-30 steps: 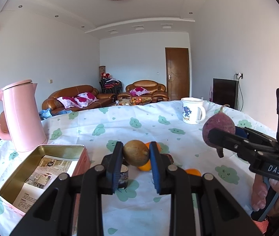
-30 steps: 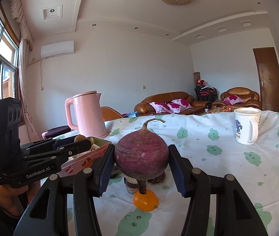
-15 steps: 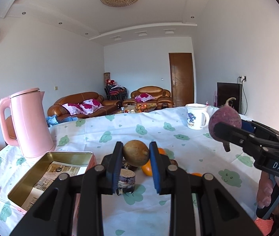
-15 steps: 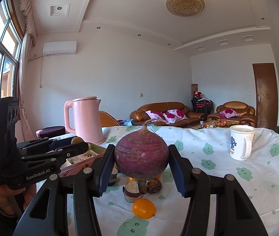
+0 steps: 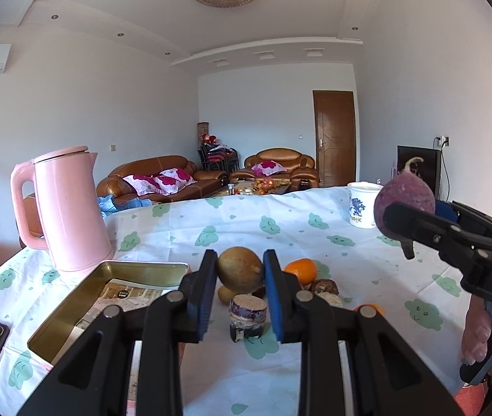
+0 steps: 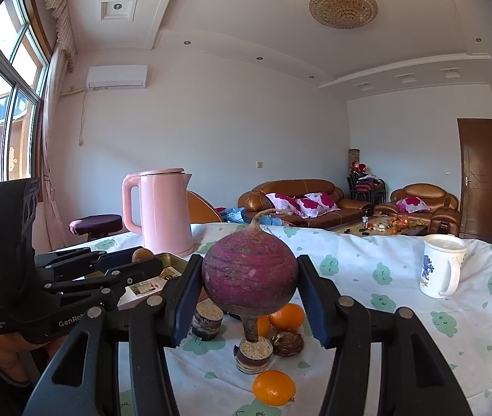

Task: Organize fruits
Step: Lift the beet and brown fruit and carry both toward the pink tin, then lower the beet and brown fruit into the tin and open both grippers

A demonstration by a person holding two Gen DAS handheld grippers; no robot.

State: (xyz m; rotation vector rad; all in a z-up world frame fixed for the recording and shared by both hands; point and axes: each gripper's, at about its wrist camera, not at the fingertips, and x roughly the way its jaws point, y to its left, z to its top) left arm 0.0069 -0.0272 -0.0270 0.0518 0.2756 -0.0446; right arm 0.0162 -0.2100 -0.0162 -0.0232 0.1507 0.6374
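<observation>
We read "DAS" in white on the right gripper (image 5: 416,222) body at the right edge of the left view, and "GenRob…" on the left gripper (image 5: 239,270) at lower left of the right view; the mug (image 6: 438,267) print is too blurred to read. Mid-frame, our right jaws clamp a round purple radish (image 6: 250,277), streaked, root tip down, above the oranges (image 6: 273,387). Our left jaws pinch a small brown-green fruit (image 5: 239,268), lower centre, beside the tin (image 5: 72,315).
</observation>
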